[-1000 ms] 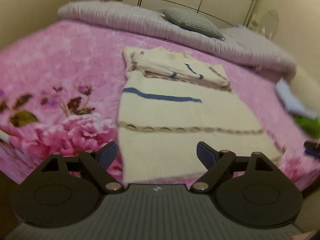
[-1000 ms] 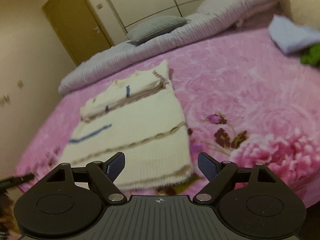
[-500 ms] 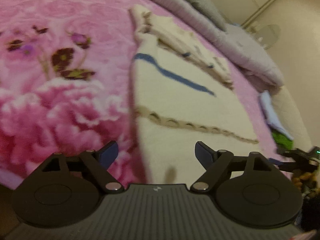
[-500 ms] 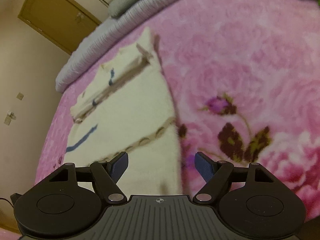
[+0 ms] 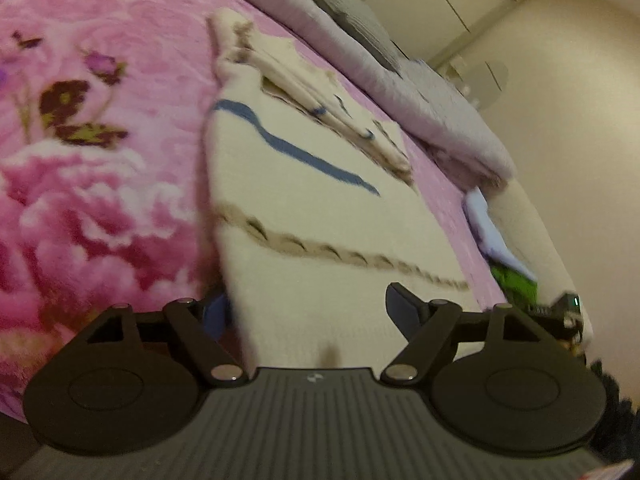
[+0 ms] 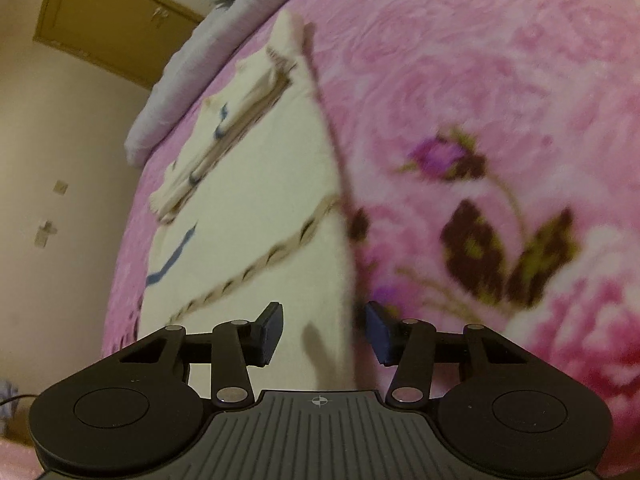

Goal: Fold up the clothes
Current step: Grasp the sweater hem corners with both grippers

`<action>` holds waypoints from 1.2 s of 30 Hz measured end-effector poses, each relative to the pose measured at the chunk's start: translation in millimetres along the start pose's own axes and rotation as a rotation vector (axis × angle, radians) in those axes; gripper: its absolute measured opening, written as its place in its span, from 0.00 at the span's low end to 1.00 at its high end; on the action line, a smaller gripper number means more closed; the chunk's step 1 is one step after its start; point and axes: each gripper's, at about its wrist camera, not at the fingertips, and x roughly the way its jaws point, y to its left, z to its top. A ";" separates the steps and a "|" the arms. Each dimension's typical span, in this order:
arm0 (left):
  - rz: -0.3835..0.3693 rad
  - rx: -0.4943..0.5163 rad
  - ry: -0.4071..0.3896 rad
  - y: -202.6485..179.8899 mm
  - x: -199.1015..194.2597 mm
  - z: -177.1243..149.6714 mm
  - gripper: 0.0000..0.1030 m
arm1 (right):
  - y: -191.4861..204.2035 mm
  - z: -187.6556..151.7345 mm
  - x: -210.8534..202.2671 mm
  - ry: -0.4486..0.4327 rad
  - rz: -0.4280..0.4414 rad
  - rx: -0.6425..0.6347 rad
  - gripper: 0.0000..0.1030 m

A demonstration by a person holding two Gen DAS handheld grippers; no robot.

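Observation:
A cream knitted sweater with a blue stripe and a tan braided stripe lies flat on the pink floral blanket, its sleeves folded over the far end. My left gripper is low at the near left hem corner. Its jaws are closing, wide apart, with the hem edge between them and the left fingertip half hidden behind the fabric. At the near right hem corner of the sweater, my right gripper is closing its jaws around the edge. A gap still shows at each pad.
A rolled lilac duvet and a grey pillow lie along the head of the bed. A light blue cloth and something green sit at the bed's right side. A brown door is in the far wall.
Both grippers have come down and forward to the sweater's near hem, and both views have tilted. The right jaws have narrowed a lot around the hem edge, the left only slightly.

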 end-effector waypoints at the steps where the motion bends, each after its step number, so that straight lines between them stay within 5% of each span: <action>1: -0.008 0.001 0.001 1.0 -1.4 -1.9 0.72 | -0.3 -3.1 1.1 0.013 0.016 -0.005 0.48; 5: -0.034 -0.053 0.007 6.4 7.8 5.1 0.69 | -10.3 -8.0 6.4 0.012 0.048 0.033 0.29; 7: -0.044 -0.067 0.018 6.3 17.1 10.9 0.63 | -14.1 -4.5 12.8 -0.002 0.086 0.063 0.28; 12: -0.012 -0.091 0.034 16.1 22.5 7.3 0.08 | -6.5 -0.8 26.7 0.007 0.104 0.040 0.21; 16: -0.059 -0.194 0.039 30.0 18.9 -1.0 0.07 | -13.6 -5.3 25.4 -0.005 0.106 0.060 0.12; 26: -0.031 -0.018 -0.073 -20.1 -29.5 22.4 0.05 | 25.9 -5.4 -31.3 -0.173 0.187 -0.032 0.07; 36: -0.055 -0.032 -0.125 -43.2 -98.8 -38.3 0.05 | 40.9 -69.8 -78.3 -0.199 0.218 -0.063 0.07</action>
